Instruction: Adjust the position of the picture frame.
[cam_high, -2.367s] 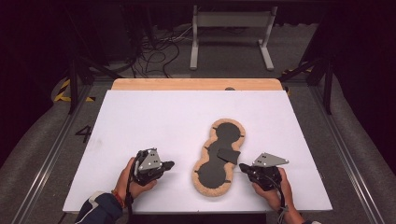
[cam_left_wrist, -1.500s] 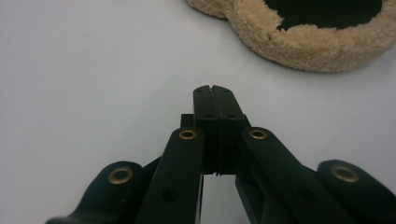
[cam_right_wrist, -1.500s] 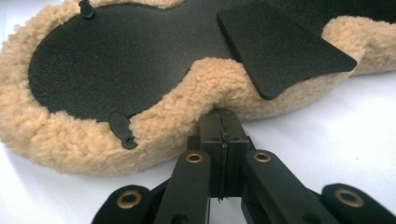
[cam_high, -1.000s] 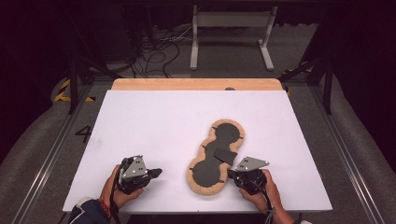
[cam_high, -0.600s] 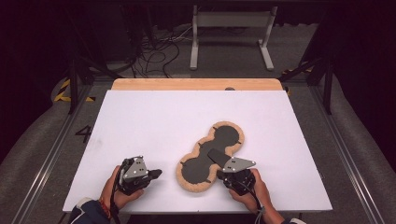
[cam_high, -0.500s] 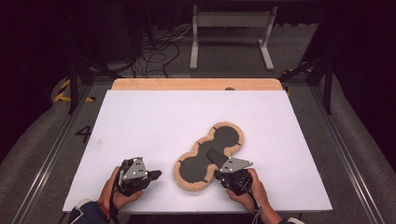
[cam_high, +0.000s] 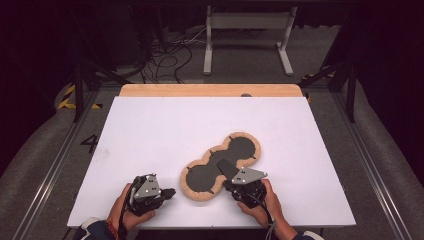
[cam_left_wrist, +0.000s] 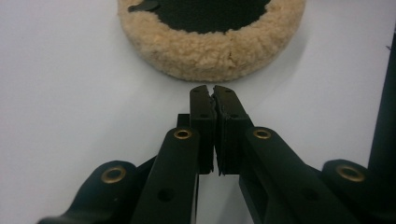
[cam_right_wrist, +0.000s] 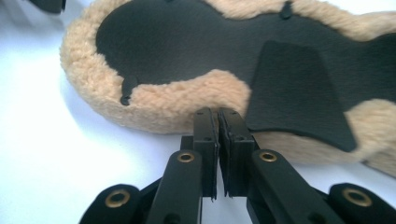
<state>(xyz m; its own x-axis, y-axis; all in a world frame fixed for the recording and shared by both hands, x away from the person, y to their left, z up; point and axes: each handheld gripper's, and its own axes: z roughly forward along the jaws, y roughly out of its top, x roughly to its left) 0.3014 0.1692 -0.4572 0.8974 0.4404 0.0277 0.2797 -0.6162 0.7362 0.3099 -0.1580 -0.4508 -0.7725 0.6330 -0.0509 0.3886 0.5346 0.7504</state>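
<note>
Swung round toward two o'clock on the tabletop (cam_high: 150, 130), the fleece pad (cam_high: 220, 161) meets the closed, empty right gripper (cam_right_wrist: 218, 114) nudging its rim, while the left gripper (cam_left_wrist: 214, 91) waits shut, empty.

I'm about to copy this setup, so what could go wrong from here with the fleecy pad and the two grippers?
1. The right gripper is shut and pressed against the fleece pad, with nothing between its jaws; pushing on may just slide or spin the pad.
2. The left gripper, also shut, sits just short of the pad's rim; closed jaws cannot pinch it.
3. The loose black flap could snag.
</note>
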